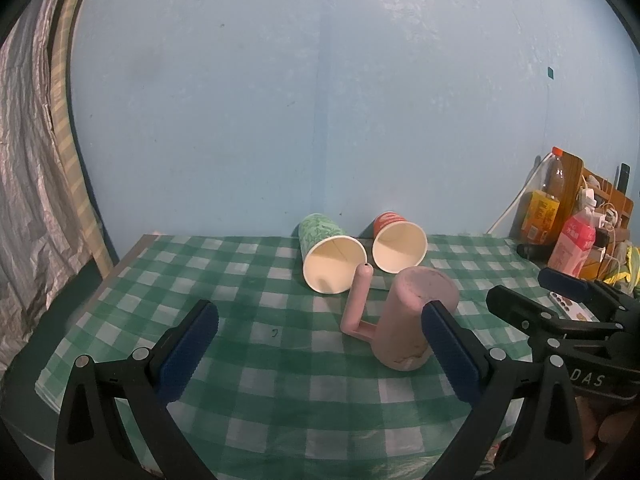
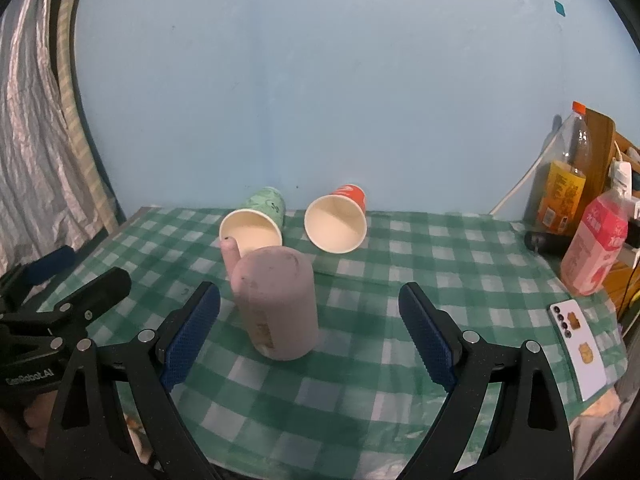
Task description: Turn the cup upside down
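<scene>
A pink mug [image 1: 416, 316] with a long handle stands upside down on the green checked tablecloth [image 1: 256, 364], base up; it also shows in the right wrist view [image 2: 280, 304]. Behind it a green paper cup [image 1: 330, 256] [image 2: 256, 220] and a red paper cup [image 1: 398, 246] [image 2: 338, 220] lie on their sides, mouths toward me. My left gripper [image 1: 320, 344] is open and empty, its right finger just in front of the mug. My right gripper [image 2: 310, 320] is open and empty, the mug standing beyond its left finger.
A blue wall stands close behind the table. At the right edge are a pink carton [image 2: 596, 252], a tall bottle with an orange cap [image 2: 568, 184], a wooden rack with cables [image 1: 600, 204] and a white phone [image 2: 580, 344]. A curtain [image 1: 28, 160] hangs at the left.
</scene>
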The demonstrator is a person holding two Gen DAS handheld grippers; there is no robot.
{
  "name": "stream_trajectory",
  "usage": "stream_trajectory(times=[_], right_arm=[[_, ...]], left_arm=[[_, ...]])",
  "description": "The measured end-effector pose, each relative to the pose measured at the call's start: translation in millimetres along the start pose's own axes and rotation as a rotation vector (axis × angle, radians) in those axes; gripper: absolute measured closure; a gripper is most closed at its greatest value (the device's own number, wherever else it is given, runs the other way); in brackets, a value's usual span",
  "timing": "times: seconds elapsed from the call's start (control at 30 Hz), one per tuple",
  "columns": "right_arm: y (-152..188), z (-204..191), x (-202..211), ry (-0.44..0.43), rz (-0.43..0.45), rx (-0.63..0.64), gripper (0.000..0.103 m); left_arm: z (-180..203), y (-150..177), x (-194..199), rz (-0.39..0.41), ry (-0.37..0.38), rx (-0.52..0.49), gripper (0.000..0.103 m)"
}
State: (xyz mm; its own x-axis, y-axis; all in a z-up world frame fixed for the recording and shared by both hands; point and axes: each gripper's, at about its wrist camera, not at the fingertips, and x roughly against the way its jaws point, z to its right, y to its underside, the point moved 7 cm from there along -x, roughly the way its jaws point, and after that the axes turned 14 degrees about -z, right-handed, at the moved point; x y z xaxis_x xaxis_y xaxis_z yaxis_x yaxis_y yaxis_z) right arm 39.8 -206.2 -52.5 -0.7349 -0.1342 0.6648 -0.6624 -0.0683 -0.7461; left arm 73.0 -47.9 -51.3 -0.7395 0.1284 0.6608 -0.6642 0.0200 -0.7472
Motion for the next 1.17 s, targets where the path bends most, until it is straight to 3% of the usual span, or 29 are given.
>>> stream_trajectory(times=[0.3,0.5,0.67,1.17], right_arm=[[0.0,0.6,0.5,0.0,0.001,0.0,0.013],[0.2,0.7,0.2,0.0,0.001,0.0,0.013],[0.5,0.9,0.2,0.0,0.0,0.0,0.013],[2.5,-3.6,2.2,-0.003,0.0,0.004,0.013]], left_arm=[[2.1,0.4,1.4,0.003,0.006,0.006,0.001],[-0.1,2.2,-3.4,-0.052,0.015,0.026,0.001],[-2.1,1.7,-1.6,-0.041,-0.018,0.027,0.001],[0.2,1.5,-2.8,-0.055,-0.017,0.019,0.001]])
